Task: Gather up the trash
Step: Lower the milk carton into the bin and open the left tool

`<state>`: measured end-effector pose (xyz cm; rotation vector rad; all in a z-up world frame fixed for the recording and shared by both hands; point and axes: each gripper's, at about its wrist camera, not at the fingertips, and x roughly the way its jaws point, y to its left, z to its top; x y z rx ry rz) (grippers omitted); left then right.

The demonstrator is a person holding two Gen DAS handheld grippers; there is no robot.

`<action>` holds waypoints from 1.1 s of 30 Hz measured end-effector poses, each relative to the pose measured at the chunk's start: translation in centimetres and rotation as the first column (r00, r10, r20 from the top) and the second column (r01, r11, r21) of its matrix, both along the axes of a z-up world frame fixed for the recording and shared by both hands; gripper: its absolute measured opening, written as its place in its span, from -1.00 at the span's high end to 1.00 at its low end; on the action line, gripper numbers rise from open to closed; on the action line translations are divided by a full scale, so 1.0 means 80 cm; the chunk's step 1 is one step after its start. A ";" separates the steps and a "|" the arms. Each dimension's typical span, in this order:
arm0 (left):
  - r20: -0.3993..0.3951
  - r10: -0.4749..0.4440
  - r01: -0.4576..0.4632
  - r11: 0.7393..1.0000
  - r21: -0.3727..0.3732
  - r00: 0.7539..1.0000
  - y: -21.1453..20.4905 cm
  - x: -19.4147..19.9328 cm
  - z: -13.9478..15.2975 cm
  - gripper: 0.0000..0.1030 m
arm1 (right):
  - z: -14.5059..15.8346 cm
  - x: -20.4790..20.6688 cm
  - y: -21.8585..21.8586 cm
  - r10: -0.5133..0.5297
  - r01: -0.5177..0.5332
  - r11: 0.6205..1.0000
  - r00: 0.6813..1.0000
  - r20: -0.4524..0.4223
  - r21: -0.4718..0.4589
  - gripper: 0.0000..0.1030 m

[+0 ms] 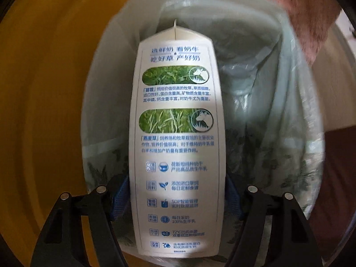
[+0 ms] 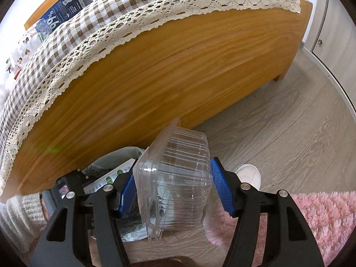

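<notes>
The left gripper (image 1: 176, 200) grips a white milk carton (image 1: 178, 138) between its blue-padded fingers (image 1: 121, 197), which stand fairly wide and press on the carton's two narrow sides near its base. The carton points gabled top first into the mouth of a trash bin lined with a pale, leaf-printed plastic bag (image 1: 267, 115); its top appears already to be past the bin's rim, though the blur makes this hard to judge. Crumpled bag plastic lies deeper inside the liner.

The right gripper (image 2: 175, 191) clamps a clear plastic clamshell container (image 2: 178, 178), tilted on its side, its ribbed walls pressed between the blue pads (image 2: 220, 187). It hangs above the wood-grain floor (image 2: 289, 122), beside a pink shaggy rug (image 2: 322, 218).

Only the right wrist view shows the surroundings: a wooden bed frame (image 2: 166, 71) under a checked, lace-edged cover (image 2: 111, 22), a white shoe (image 2: 249, 174) on the floor, and, lower left, the lined bin with the carton and the left gripper's black frame over it. The left wrist view alone shows the bin's inside.
</notes>
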<state>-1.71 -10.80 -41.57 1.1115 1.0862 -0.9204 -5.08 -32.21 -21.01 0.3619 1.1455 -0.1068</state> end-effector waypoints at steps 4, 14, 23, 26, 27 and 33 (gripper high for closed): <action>0.034 -0.056 0.053 0.994 0.092 0.998 -0.009 0.003 -0.025 -0.34 | 0.003 -0.001 -0.003 0.001 -0.001 1.000 1.000 0.003 0.007 -0.19; 0.004 -0.003 0.002 0.989 0.145 1.000 -0.029 0.021 -0.060 -0.41 | 0.008 -0.004 -0.010 0.007 -0.007 1.000 1.000 0.005 0.021 -0.19; -0.025 0.070 -0.067 0.992 0.107 0.997 -0.032 0.022 -0.054 -0.41 | -0.001 -0.002 -0.014 -0.014 0.014 1.000 0.999 -0.042 -0.017 -0.19; -0.018 0.067 -0.065 0.994 0.086 0.998 -0.028 0.018 -0.044 -0.41 | -0.008 0.000 -0.015 -0.024 0.022 0.999 0.997 -0.067 -0.034 -0.19; -0.014 0.065 -0.063 0.995 0.082 0.998 -0.028 0.017 -0.042 -0.41 | -0.009 0.001 -0.014 -0.024 0.021 0.999 0.997 -0.071 -0.042 -0.19; 0.020 0.035 -0.037 0.997 0.061 0.999 -0.018 0.009 -0.028 -0.35 | -0.012 0.004 -0.007 -0.022 0.016 0.997 0.996 -0.085 -0.074 -0.19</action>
